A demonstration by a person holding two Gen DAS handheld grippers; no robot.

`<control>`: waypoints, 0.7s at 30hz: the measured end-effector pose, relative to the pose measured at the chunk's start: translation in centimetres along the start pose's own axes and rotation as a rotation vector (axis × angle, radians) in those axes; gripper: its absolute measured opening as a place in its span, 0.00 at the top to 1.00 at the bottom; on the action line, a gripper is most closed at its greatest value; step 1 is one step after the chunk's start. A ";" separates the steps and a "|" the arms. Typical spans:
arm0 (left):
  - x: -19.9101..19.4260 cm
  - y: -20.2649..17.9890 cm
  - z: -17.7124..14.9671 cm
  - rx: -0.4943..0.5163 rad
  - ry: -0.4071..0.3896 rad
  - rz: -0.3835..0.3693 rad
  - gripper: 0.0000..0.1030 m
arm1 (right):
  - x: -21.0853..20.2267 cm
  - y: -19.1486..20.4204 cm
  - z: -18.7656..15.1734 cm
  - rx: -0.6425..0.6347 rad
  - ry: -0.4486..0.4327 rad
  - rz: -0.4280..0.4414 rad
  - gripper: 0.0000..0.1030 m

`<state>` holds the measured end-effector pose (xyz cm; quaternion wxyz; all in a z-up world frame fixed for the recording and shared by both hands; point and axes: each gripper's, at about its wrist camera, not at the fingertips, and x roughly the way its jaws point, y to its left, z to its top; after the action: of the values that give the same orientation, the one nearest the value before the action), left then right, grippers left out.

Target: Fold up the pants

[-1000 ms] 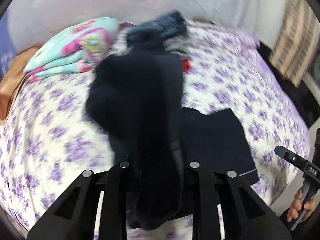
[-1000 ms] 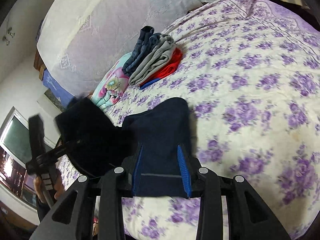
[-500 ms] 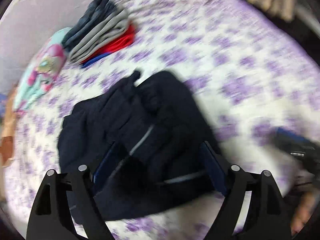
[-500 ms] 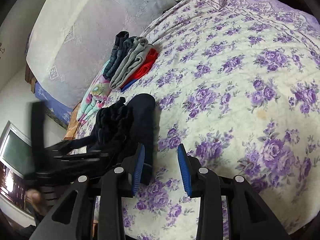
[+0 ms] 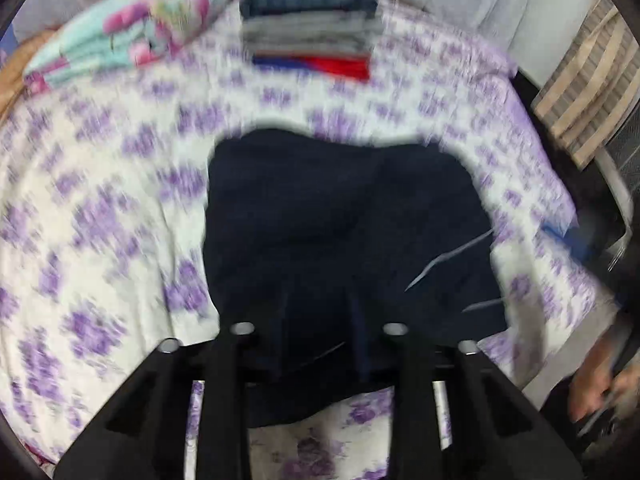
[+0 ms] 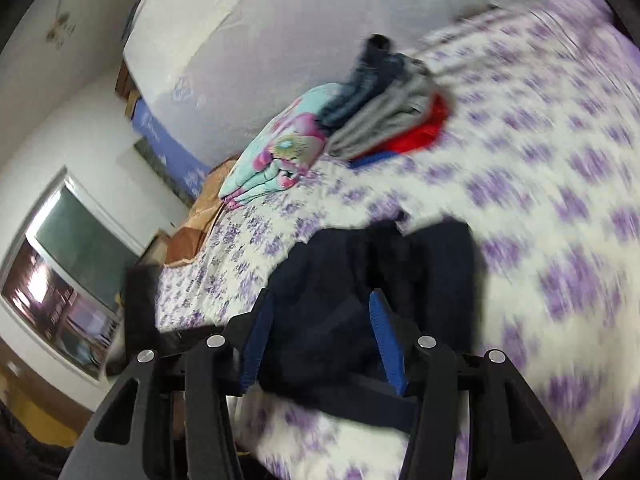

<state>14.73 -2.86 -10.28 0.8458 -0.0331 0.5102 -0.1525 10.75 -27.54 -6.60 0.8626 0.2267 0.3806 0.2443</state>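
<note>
Left wrist view: left gripper (image 5: 320, 312), jaws just narrowed, pinching the dark pants (image 5: 340, 216) — centre frame, on the floral bedsheet (image 5: 100, 200).
Right wrist view: right gripper (image 6: 320, 336), jaws just widened, straddling pants (image 6: 380, 264) — lower centre.

On the bed (image 5: 100, 216) lies 1 pair of dark navy pants (image 5: 340, 216) near its front edge. Toward the far edge sits 1 stack of folded clothes (image 5: 312, 28) showing about 4 colours, and 1 folded floral blanket (image 5: 132, 28) beside it. 2 grippers are in view.
</note>
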 end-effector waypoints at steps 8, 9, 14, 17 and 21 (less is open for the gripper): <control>0.8 -0.2 -2.2 0.080 -0.030 -0.028 0.79 | 9.3 -0.9 0.2 -0.032 0.232 -0.265 0.99; 0.7 -0.2 -2.5 0.086 -0.033 -0.041 0.79 | 9.6 -2.5 -0.2 0.022 0.225 -0.242 1.00; 0.4 1.1 -2.3 0.077 -0.037 -0.123 0.79 | 9.1 -1.4 0.8 0.002 0.279 -0.220 0.95; -1.1 2.3 -2.4 0.052 -0.048 -0.191 0.79 | 9.1 1.7 3.1 -0.077 0.303 -0.171 0.60; -1.5 2.7 -2.7 0.039 -0.036 -0.229 0.79 | 13.0 7.0 6.1 -0.273 0.368 -0.137 0.47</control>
<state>12.33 0.44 -10.91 0.8323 -0.0774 0.4847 -0.2576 21.32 -15.60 -5.93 0.8158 0.0332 0.5096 0.2714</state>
